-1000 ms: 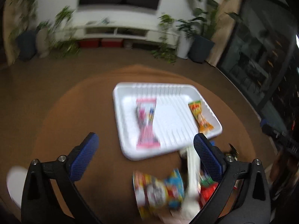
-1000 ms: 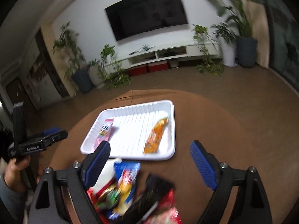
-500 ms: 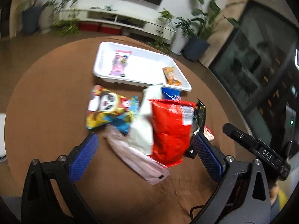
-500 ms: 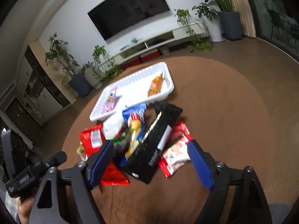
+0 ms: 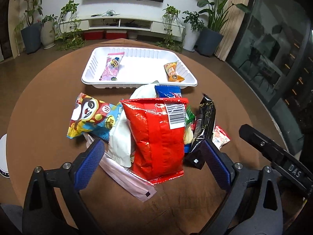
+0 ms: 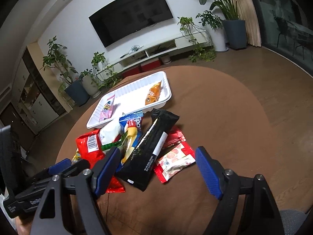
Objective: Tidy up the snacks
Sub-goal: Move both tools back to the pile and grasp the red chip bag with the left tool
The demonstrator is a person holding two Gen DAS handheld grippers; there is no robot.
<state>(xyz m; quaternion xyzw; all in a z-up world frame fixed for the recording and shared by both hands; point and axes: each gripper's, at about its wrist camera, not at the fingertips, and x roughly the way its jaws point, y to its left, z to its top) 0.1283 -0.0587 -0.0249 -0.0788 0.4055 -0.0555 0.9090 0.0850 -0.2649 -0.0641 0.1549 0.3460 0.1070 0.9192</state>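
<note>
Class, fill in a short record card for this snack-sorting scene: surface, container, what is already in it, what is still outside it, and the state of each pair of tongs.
Surface: round brown table
Container: white tray, at the far side of the table
In the tray: pink snack packet at one end, orange snack packet at the other
Outside the tray: overlapping pile with red bag, panda packet, black packet, blue packet
Left tongs: open, empty, above the red bag
Right tongs: open, empty, above the black packet
</note>
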